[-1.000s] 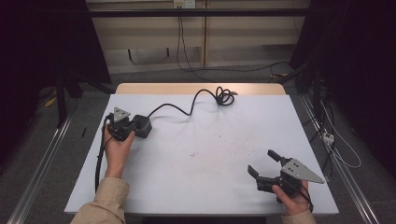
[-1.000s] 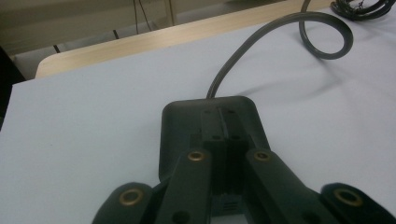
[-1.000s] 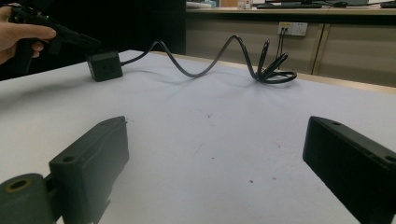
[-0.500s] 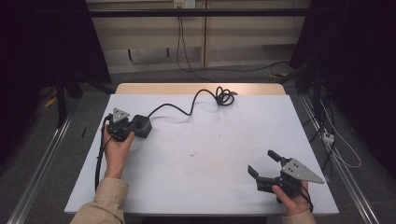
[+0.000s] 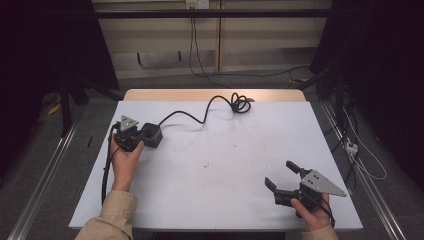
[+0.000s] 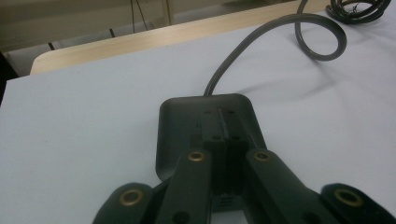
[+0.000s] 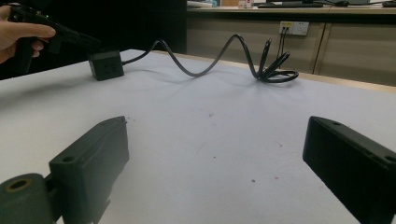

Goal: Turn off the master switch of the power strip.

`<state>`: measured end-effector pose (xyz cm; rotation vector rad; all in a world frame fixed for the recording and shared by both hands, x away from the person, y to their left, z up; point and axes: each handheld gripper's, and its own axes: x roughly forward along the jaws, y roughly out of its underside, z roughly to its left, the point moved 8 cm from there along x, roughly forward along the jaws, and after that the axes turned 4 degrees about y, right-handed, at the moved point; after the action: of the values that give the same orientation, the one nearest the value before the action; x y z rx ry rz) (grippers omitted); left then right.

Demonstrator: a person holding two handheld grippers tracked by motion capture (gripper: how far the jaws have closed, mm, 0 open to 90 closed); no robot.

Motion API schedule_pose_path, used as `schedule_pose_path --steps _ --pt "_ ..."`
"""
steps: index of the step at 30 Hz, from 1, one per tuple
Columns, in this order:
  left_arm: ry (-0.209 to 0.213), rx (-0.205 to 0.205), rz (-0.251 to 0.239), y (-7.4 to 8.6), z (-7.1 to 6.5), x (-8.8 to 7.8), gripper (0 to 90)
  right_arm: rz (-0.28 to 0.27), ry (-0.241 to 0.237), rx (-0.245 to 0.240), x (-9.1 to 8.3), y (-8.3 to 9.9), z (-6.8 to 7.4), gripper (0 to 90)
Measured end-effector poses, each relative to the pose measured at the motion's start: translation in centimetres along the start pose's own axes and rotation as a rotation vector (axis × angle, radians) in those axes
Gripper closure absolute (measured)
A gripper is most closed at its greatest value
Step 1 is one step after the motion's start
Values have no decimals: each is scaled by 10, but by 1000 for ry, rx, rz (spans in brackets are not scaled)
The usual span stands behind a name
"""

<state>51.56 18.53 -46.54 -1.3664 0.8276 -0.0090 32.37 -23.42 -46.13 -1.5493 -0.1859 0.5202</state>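
A black adapter block [image 5: 151, 135] lies at the left of the white table [image 5: 225, 160], and its thick black cable [image 5: 190, 117] runs back to a coil [image 5: 241, 103] near the far edge. My left gripper [image 5: 141, 134], held in a hand, is shut with its tips resting on top of the block [image 6: 205, 116]; nothing shows between the jaws [image 6: 226, 158]. My right gripper [image 5: 280, 173] sits low at the front right, wide open and empty. In the right gripper view its jaws [image 7: 219, 154] frame the bare sheet, with the block [image 7: 106, 64] and the left gripper [image 7: 60, 35] far off.
A bare wooden strip [image 5: 210, 95] runs along the table's back edge. Metal rails [image 5: 45, 170] flank both sides, and loose cables [image 5: 360, 155] lie on the floor at the right. A wall socket [image 7: 293, 28] sits on the panel behind.
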Motion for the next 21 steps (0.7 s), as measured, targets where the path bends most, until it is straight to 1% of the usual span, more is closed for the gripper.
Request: schedule_pose_path --steps 3,5,6,7,8,11,13,21 --pt "8 -4 0 0 1 0 900 1 -1 0 0 0 0 67" --pt "17 -23 -2 0 1 0 900 1 -2 -1 1 0 0 67" --pt "19 -26 -5 0 1 0 900 0 -2 0 1 0 0 67" --pt "22 -22 -3 -1 2 0 900 1 -3 0 1 0 1 67" --pt "24 -29 -3 -1 2 0 900 0 -3 0 1 0 1 67" --pt "23 -29 2 -1 2 0 900 2 -4 -1 1 0 0 67" --pt "26 -37 -3 -1 2 0 900 2 -5 -2 1 0 1 67" --pt "29 -40 6 -1 2 0 900 4 -5 -3 1 0 2 67"
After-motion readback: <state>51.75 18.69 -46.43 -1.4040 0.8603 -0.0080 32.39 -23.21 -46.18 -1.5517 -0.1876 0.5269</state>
